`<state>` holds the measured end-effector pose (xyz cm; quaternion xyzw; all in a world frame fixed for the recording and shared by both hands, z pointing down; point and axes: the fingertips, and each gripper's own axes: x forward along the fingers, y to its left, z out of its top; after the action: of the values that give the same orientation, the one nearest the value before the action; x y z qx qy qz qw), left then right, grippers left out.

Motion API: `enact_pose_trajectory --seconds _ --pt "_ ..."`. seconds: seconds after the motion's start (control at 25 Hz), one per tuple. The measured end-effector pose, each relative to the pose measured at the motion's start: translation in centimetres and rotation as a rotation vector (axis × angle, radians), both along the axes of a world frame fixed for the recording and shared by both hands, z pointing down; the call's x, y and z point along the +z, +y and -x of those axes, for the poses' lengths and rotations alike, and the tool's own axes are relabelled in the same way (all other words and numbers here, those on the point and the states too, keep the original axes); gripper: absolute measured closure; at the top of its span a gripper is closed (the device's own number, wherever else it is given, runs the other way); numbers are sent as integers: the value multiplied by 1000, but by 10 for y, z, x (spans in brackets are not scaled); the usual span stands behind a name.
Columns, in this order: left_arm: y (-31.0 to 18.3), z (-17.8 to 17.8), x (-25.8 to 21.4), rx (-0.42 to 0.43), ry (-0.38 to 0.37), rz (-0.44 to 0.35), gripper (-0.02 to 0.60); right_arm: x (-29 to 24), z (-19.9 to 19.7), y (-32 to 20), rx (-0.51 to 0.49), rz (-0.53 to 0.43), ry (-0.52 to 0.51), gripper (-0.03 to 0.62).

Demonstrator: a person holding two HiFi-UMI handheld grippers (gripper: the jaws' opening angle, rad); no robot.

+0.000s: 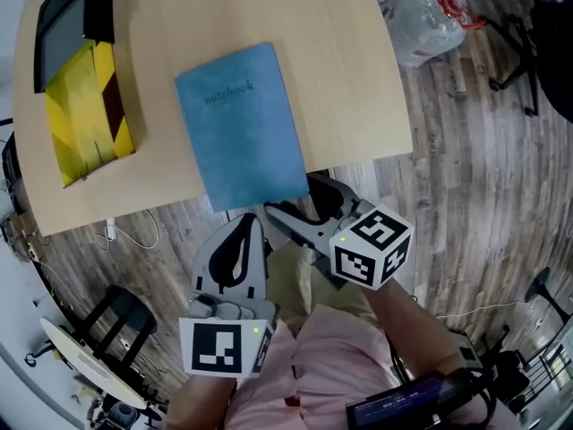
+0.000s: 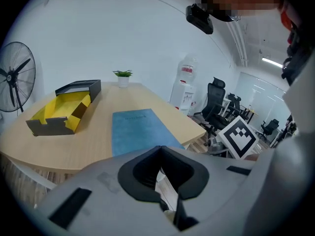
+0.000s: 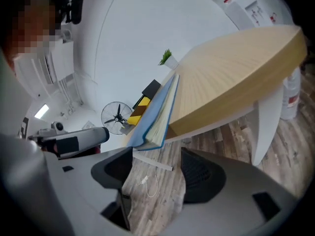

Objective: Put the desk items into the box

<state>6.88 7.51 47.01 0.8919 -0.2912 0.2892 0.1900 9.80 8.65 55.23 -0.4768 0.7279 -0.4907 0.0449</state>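
Observation:
A blue notebook (image 1: pixel 242 124) lies on the round wooden table (image 1: pixel 358 79), its near end hanging over the table's front edge. The yellow-and-black box (image 1: pixel 85 106) lies open at the table's left. My right gripper (image 1: pixel 291 197) is open just below that overhanging end; in the right gripper view the notebook (image 3: pixel 155 114) sits a little beyond and above the gap, nothing between the jaws. My left gripper (image 1: pixel 243 231) is shut and empty, below the table edge. In its view the notebook (image 2: pixel 135 129) and box (image 2: pixel 64 109) lie ahead.
A small potted plant (image 2: pixel 123 76) stands at the table's far edge. A floor fan (image 2: pixel 17 80) is at the left, a water dispenser (image 2: pixel 184 90) and office chairs (image 2: pixel 216 104) at the right. A white cable (image 1: pixel 134 236) lies on the wooden floor.

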Motion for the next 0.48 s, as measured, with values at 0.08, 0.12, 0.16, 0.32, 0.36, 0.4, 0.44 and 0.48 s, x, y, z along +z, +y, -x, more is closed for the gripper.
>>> enact_pose_trajectory --seconds 0.08,0.12,0.16,0.32,0.36,0.4,0.44,0.48 --pt "-1 4 -4 -4 9 -5 571 -5 2 2 4 -4 -50 289" --pt "-2 7 -5 -6 13 -7 571 -9 2 3 4 -14 -62 289" --pt "-4 10 -7 -9 17 -9 571 -12 3 3 5 -26 -69 289" --pt "-8 21 -8 -24 29 -9 571 -17 1 -2 39 -35 -118 293" --pt "-8 22 -9 -25 32 -10 571 -17 0 -4 47 -31 -134 307" --pt "-8 23 -9 -26 35 -11 571 -18 0 -7 55 -29 -150 324" --pt "-8 25 -9 -27 36 -13 571 -18 0 -10 62 -28 -163 342" --pt "-7 26 -10 -28 37 -15 571 -19 1 -11 68 -25 -171 354"
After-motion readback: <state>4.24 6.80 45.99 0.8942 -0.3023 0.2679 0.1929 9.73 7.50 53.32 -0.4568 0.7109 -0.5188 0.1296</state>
